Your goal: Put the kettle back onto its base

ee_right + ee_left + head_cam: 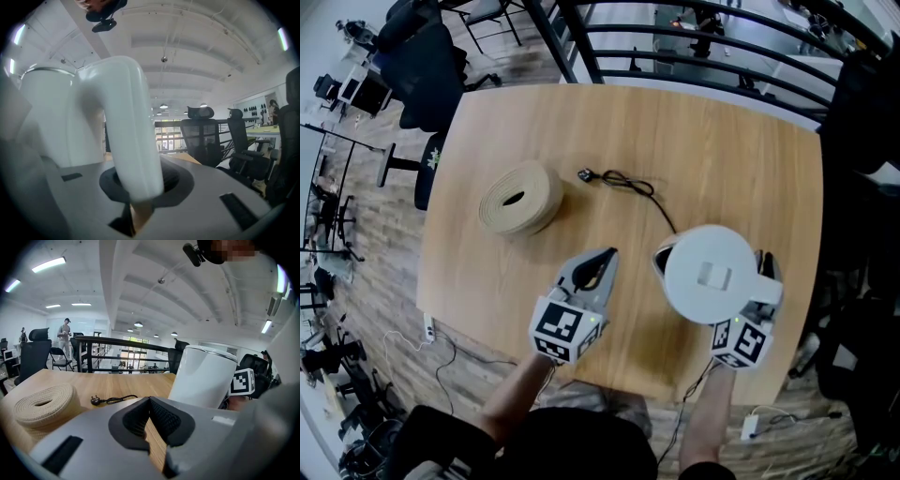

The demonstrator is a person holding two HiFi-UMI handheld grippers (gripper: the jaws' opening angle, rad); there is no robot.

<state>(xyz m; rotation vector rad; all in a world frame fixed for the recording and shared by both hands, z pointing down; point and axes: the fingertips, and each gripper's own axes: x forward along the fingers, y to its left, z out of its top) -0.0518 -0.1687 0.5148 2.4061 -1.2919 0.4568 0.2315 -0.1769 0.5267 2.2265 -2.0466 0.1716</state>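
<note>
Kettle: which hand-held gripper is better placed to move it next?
Right. The right hand-held gripper is clamped on the kettle's handle; the left hand-held gripper is shut and empty, beside the kettle.

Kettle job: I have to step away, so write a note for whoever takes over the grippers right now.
Left gripper: shut, empty, beside the kettle.
Right gripper: shut on the kettle handle.
Base: not visible; the cord runs under the kettle.
Done: kettle gripped by its handle.
Left: confirm the kettle sits on its base, then let go.
</note>
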